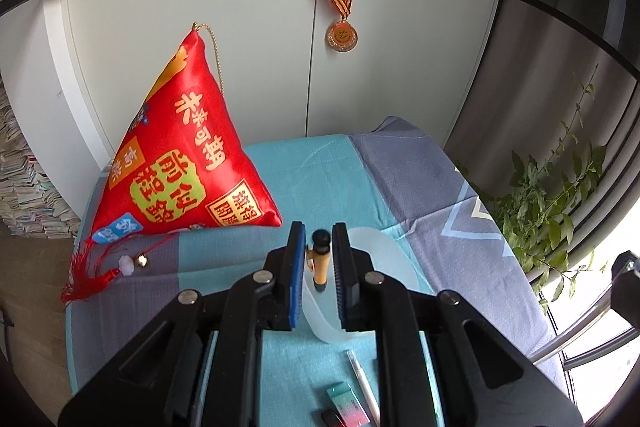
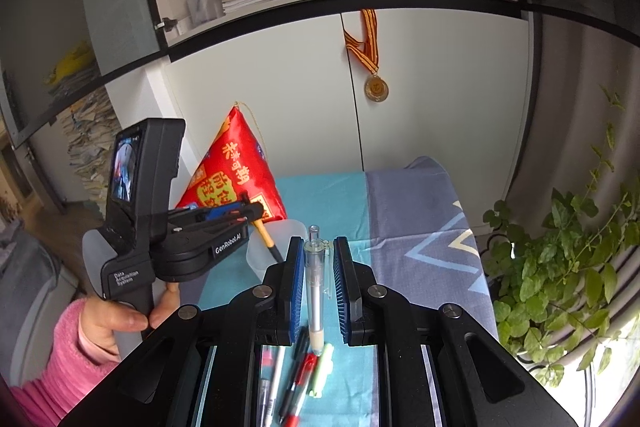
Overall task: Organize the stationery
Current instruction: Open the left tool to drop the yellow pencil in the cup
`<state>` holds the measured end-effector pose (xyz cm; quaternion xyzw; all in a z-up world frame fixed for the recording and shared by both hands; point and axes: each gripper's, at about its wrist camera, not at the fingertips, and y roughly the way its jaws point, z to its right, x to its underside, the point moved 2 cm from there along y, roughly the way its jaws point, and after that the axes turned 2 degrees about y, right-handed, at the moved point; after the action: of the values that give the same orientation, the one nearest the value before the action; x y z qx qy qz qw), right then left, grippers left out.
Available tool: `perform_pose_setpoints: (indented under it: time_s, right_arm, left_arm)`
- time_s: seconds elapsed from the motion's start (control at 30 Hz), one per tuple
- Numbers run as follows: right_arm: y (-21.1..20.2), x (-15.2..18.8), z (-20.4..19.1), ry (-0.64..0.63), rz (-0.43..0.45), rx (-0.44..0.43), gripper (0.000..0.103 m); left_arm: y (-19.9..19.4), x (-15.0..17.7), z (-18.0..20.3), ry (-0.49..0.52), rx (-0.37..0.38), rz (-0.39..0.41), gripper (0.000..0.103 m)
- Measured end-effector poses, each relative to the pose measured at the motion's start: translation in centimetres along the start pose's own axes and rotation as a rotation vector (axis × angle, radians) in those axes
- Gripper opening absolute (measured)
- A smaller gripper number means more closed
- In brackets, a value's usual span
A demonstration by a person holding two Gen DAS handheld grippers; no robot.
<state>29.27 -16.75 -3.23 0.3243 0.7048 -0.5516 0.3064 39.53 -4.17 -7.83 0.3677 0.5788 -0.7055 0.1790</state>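
Note:
My left gripper (image 1: pixel 318 239) is shut on an orange pen with a black cap (image 1: pixel 320 259), held over a translucent plastic cup (image 1: pixel 372 255). In the right wrist view the left gripper (image 2: pixel 244 211) holds the orange pen (image 2: pixel 266 233) slanting down into the cup (image 2: pixel 260 255). My right gripper (image 2: pixel 317 247) is shut on a clear and grey pen (image 2: pixel 314 287), held upright above the table. Several loose pens (image 2: pixel 296 379) and a pale green highlighter (image 2: pixel 322 367) lie on the cloth below it. A white pen (image 1: pixel 364 383) and a pink-green eraser (image 1: pixel 348 407) lie below the left gripper.
A red triangular cushion (image 1: pixel 180 151) with a tassel (image 1: pixel 92 275) stands at the table's back left. The table wears a teal and grey cloth (image 1: pixel 420 187). White cabinet doors with a hanging medal (image 1: pixel 342 35) stand behind. A leafy plant (image 2: pixel 568 267) is at the right.

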Motion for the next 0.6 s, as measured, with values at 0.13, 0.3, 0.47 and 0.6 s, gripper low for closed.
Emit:
perform_pose_setpoints:
  time_s: [0.13,0.3,0.47,0.6]
  right_arm:
    - [-1.0,0.1,-0.2,-0.001,0.009,0.009,0.015]
    - [-1.9,-0.1,-0.8,-0.003,0.016,0.016,0.015]
    - [-2.5,-0.2,-1.8,-0.013,0.027,0.013,0.015]
    - [-2.5,-0.4,-3.0,-0.022,0.031,0.011,0.015]
  left_arm:
    - [-1.3,0.6,-0.3,-0.016,0.002,0.004,0.012]
    - [-4.5,1.6,-1.4,-0.036,-0.016,0.055,0.012]
    - [-8.1,3.7,-2.9,-0.077,-0.033,0.100,0.018]
    - [-10.1,6.0,-3.9,-0.084,-0.070,0.121,0.023]
